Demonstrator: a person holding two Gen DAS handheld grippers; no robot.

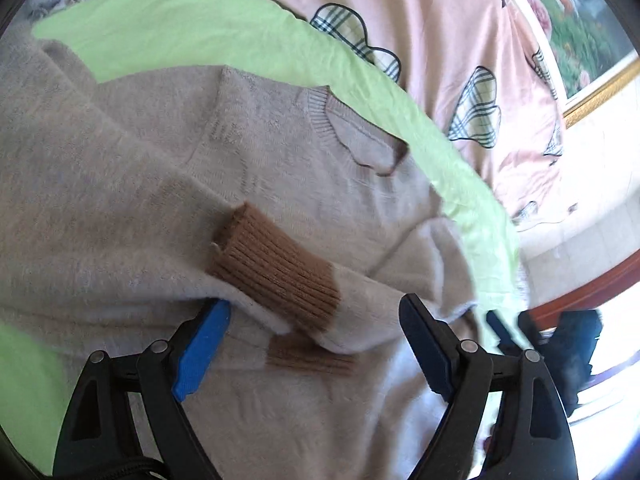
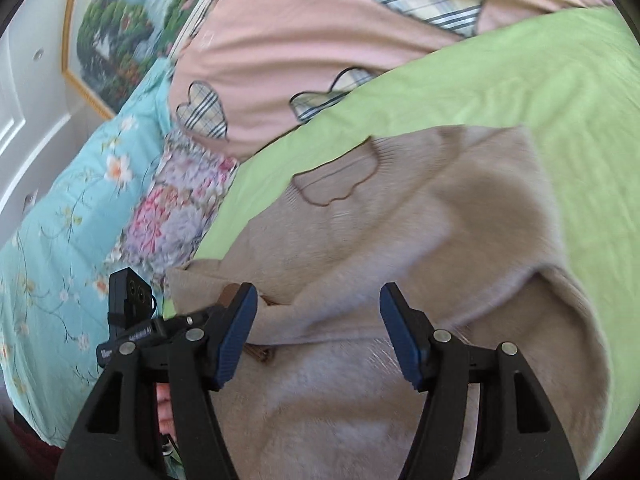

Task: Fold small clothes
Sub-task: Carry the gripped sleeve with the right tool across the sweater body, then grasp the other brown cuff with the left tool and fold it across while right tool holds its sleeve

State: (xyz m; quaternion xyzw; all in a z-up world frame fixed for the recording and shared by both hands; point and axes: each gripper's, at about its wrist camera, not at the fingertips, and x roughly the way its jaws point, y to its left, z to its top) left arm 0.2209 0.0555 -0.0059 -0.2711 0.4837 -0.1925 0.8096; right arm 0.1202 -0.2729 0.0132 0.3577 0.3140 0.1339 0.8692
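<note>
while both hand-held grippers gape, beige sweater (image 1: pixel 120 208) lies rumpled, brown cuffs (image 1: pixel 276 268) crossed.

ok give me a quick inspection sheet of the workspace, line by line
surface: green sheet spread over the bed, wrinkled.
job's things: beige sweater lying on the sheet, sleeve with brown cuff folded across the body; collar toward the pink quilt.
clutter: pink quilt with plaid hearts, floral bedding beside the sheet.
grippers: left gripper open over the cuff; right gripper open over the sweater.
cables: nothing seen.
surroundings: framed landscape picture on the wall.
</note>
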